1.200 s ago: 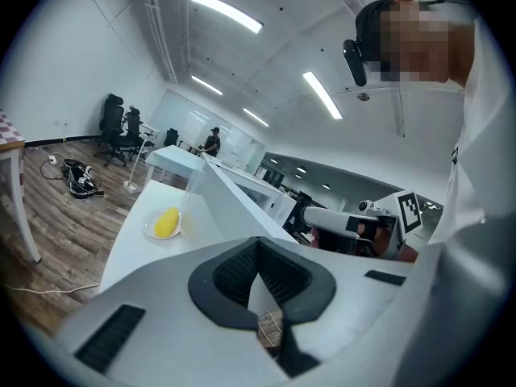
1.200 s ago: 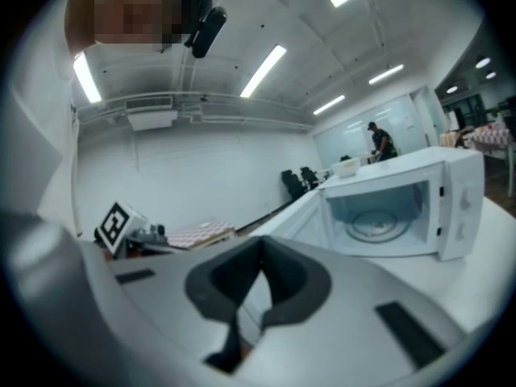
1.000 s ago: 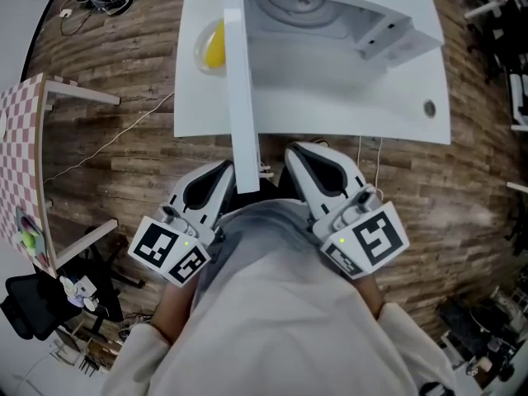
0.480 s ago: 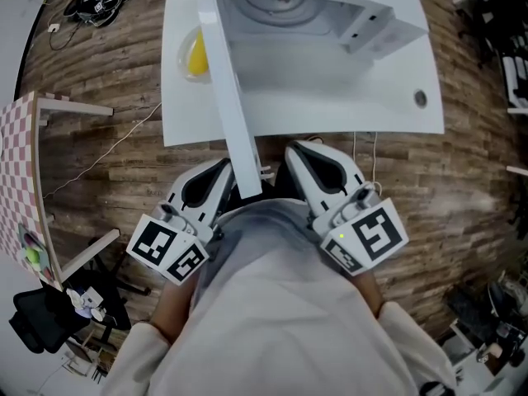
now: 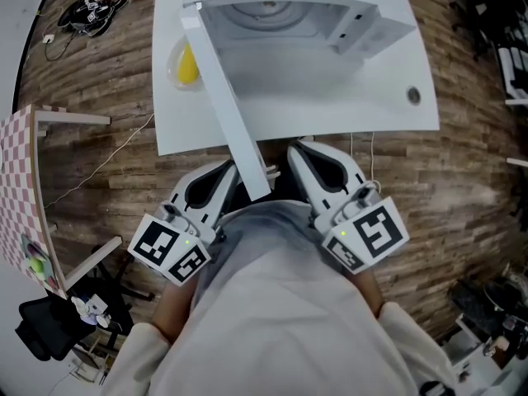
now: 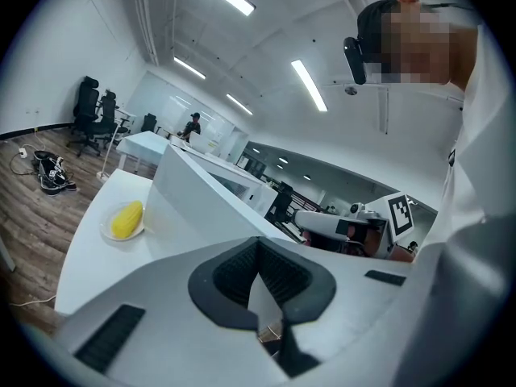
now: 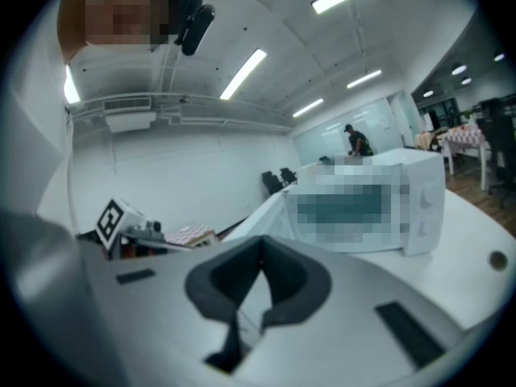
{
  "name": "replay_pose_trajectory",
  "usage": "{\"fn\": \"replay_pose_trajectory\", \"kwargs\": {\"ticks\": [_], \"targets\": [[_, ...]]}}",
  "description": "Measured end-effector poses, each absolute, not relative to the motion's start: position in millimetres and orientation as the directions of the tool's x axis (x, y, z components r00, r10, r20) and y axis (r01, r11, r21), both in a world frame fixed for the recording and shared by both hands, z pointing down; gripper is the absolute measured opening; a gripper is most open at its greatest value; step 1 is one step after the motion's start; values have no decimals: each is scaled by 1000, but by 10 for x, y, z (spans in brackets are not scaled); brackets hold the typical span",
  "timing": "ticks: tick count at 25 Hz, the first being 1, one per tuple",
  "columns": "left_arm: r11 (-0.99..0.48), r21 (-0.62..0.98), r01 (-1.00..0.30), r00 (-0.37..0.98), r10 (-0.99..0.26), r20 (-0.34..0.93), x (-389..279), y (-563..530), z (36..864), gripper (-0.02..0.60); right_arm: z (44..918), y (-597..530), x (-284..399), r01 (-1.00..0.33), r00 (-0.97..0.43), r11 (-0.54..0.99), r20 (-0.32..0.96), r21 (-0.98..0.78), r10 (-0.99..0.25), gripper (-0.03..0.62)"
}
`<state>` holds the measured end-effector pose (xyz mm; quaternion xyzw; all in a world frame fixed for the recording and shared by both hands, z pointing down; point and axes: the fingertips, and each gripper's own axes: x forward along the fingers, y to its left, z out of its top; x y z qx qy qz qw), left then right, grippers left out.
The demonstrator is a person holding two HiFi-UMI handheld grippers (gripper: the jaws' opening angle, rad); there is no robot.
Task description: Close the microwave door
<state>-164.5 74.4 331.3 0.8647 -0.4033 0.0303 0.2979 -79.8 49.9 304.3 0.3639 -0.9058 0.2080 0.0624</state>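
**Bottom of the frame, head view.** The person's torso fills the foreground, and both claws are drawn in close against it. The left claw and the right claw each have their jaws pressed together on nothing. Each gripper view shows the dark pads meeting at the tip with no object between them. Claws held low and empty like this suit a push rather than a grasp, since a swinging panel needs no hold.

**Centre.** The microwave door stands wide open. It appears as a long white slab running from the upper left of the frame down into the gap between the two claws. Its free edge lies just beside the left claw, but contact cannot be confirmed. The left claw sits on the door's outer face, so it is judged the better placed to swing the door shut. The closing itself looks barely begun.

**Upper frame.** The microwave rests at the far side of the white surface, its cavity and round turntable exposed.

**Upper left.** A plate carrying a yellow food item sits left of the hinge. There it is outside the arc the door must sweep, so it is unlikely to obstruct the door.
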Motion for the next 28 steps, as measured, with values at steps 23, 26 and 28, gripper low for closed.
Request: {"fn": "replay_pose_trajectory", "kwargs": {"ticks": [23, 26, 28], "targets": [[-504, 509, -698, 692, -658, 298, -1370, 644, 3297, 15, 3044, 359, -568, -681, -732, 650, 275, -337, -623, 21], [-509, 511, -693, 698, -651, 297, -1345, 629, 3299, 15, 3049, 350, -540, -686, -726, 645, 278, -337, -629, 21], [-513, 513, -689, 702, -647, 296, -1331, 622, 3294, 15, 3046, 345, -523, -691, -722, 640, 278, -337, -633, 21]]}}
